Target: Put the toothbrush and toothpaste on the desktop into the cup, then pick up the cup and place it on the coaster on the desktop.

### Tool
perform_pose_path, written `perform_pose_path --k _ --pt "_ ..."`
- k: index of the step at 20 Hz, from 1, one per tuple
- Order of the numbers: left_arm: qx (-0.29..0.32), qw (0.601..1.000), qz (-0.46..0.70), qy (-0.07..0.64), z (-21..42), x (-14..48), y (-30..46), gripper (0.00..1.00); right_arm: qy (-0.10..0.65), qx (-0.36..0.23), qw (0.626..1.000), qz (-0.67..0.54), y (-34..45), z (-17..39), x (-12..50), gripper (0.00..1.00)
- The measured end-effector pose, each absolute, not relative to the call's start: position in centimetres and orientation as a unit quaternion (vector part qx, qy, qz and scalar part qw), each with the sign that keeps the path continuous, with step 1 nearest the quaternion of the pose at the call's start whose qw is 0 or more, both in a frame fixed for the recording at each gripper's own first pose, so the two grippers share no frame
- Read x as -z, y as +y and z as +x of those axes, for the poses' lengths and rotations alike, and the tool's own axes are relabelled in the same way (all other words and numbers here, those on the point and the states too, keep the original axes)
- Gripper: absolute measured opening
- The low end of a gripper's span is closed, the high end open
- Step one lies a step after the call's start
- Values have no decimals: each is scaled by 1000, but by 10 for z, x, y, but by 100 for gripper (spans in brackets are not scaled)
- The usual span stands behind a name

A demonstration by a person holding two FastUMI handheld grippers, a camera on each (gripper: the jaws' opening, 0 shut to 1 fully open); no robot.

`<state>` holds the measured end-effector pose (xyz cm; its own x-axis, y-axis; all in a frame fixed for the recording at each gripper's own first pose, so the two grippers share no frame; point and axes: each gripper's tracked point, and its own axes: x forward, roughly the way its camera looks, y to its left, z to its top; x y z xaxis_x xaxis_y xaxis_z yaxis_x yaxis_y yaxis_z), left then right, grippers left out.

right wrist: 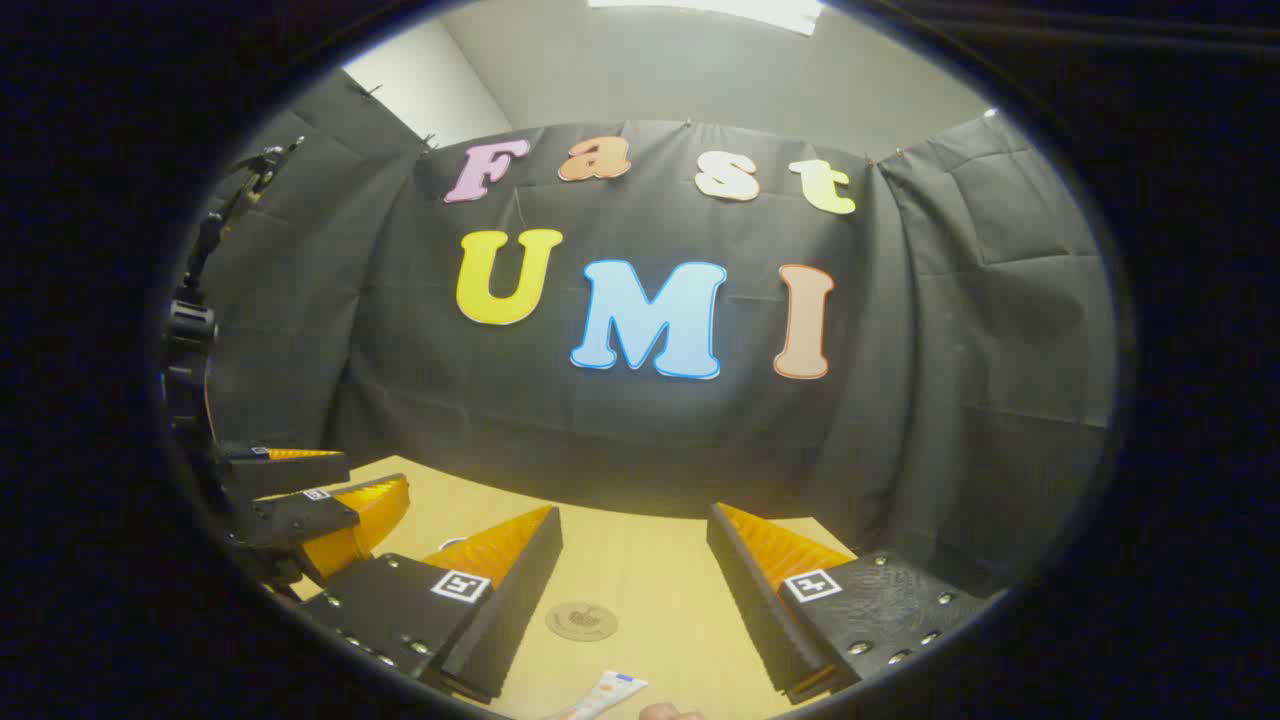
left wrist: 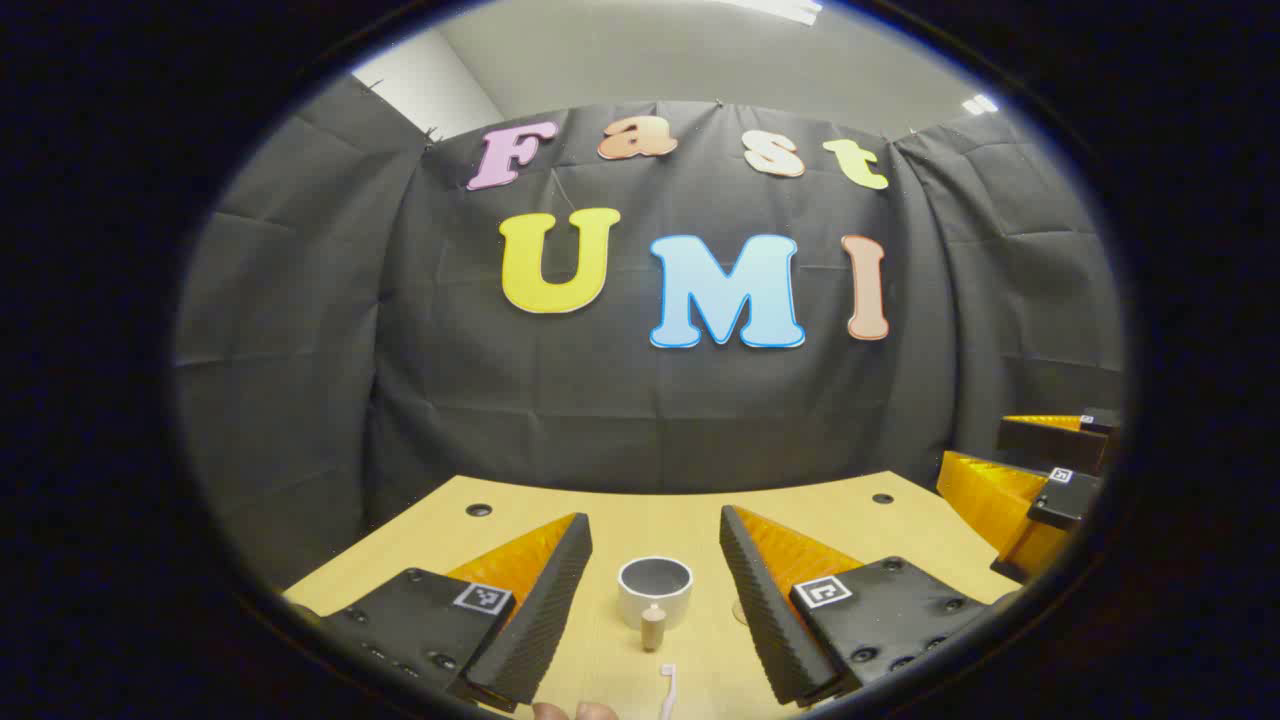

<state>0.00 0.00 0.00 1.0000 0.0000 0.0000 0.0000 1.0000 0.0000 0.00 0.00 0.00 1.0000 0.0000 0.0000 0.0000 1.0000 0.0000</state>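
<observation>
While both grippers hang above the pale wooden bench (left wrist: 850,520) with nothing between their fingers, each stands wide open. Seen in the left gripper view, the left gripper (left wrist: 655,595) frames a round white ceramic cup (left wrist: 655,590) standing upright on the bench, with a small beige wooden peg-shaped piece (left wrist: 653,626) just in front of it and the white toothbrush (left wrist: 668,690) lying nearer still, at the bottom edge beside a person's fingertips (left wrist: 575,711). At that view's right edge the right gripper (left wrist: 1050,480) appears off to the side. Seen in the right gripper view, the right gripper (right wrist: 635,590) frames a round brown coaster (right wrist: 581,620) lying flat on the bench, and the white toothpaste tube (right wrist: 605,693) lies close to the bottom edge, apart from the coaster. The left gripper (right wrist: 300,500) shows at that view's left edge.
</observation>
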Motion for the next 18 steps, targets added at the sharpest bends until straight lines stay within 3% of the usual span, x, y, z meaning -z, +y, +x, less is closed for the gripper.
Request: perform_pose_path --k 5,18 --pt "-2 1000 -3 3 4 3 -2 87 3 -5 1000 -4 -2 -1 2 94" --pt "6 999 -3 31 6 21 -3 87 33 -7 999 14 -1 -1 17 91"
